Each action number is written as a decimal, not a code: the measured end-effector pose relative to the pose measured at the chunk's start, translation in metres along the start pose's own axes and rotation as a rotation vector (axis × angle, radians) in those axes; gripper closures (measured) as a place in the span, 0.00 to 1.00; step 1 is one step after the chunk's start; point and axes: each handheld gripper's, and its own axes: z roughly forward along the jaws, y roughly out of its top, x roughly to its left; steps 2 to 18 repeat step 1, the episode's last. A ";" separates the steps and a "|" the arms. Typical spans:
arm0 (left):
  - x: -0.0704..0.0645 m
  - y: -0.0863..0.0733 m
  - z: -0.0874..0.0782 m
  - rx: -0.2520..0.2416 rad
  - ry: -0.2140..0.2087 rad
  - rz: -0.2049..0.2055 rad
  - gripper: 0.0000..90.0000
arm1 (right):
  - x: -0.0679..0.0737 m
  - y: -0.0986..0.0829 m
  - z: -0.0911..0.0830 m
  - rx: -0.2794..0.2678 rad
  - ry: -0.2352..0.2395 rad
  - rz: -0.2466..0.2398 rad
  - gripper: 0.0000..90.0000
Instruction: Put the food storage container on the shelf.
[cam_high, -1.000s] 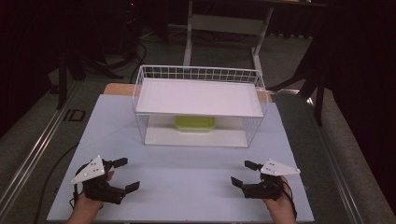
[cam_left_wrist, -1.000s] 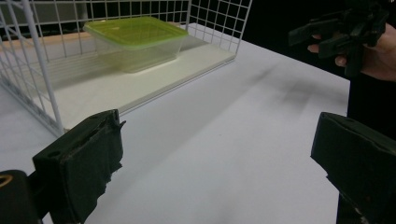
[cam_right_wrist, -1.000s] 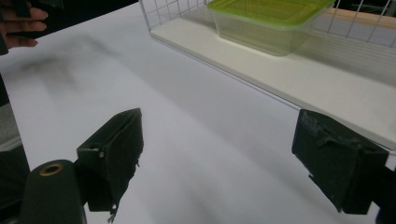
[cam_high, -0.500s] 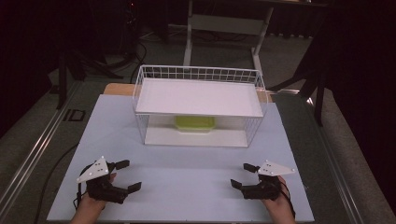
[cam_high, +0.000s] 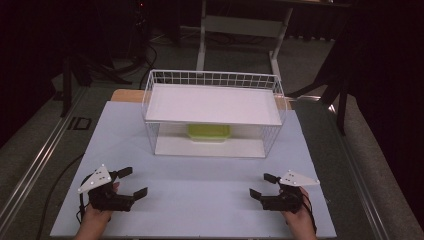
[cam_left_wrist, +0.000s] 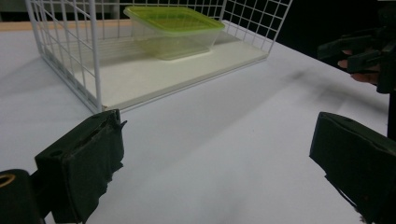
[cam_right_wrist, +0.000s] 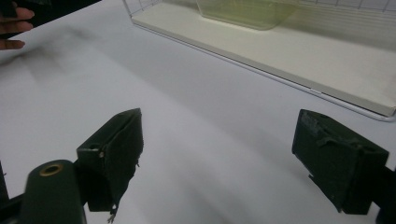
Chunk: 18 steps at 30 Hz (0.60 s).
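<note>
A white wire rack (cam_high: 212, 114) with two shelves stands at the middle back of the white table (cam_high: 200, 185). On its lower shelf sits a clear box with a green lid (cam_high: 209, 132), also in the left gripper view (cam_left_wrist: 173, 29). My left gripper (cam_high: 134, 182) rests near the front left edge, open with nothing between its jaws (cam_left_wrist: 215, 154). My right gripper (cam_high: 263, 186) rests near the front right edge, also open and holding nothing (cam_right_wrist: 217, 154). Both point inward toward each other, well short of the rack.
A wooden strip (cam_high: 125, 95) edges the table behind the rack. Dark stands and a desk frame (cam_high: 240, 25) stand on the floor beyond. Metal rails (cam_high: 30, 165) run along the table's left side. Open white surface lies between the grippers.
Both grippers have drifted slightly nearer the front edge and settled; their jaws stay open. The rack and box have not moved.
</note>
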 end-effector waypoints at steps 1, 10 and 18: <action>0.000 0.000 0.000 0.000 0.000 0.000 0.04 | 0.000 0.000 0.000 0.000 -0.002 0.000 0.18; 0.000 0.000 0.000 0.000 0.000 0.000 0.04 | 0.000 0.000 0.000 0.000 -0.002 0.000 0.18; 0.000 0.000 0.000 0.000 0.000 0.000 0.04 | 0.000 0.000 0.000 0.000 -0.002 0.000 0.18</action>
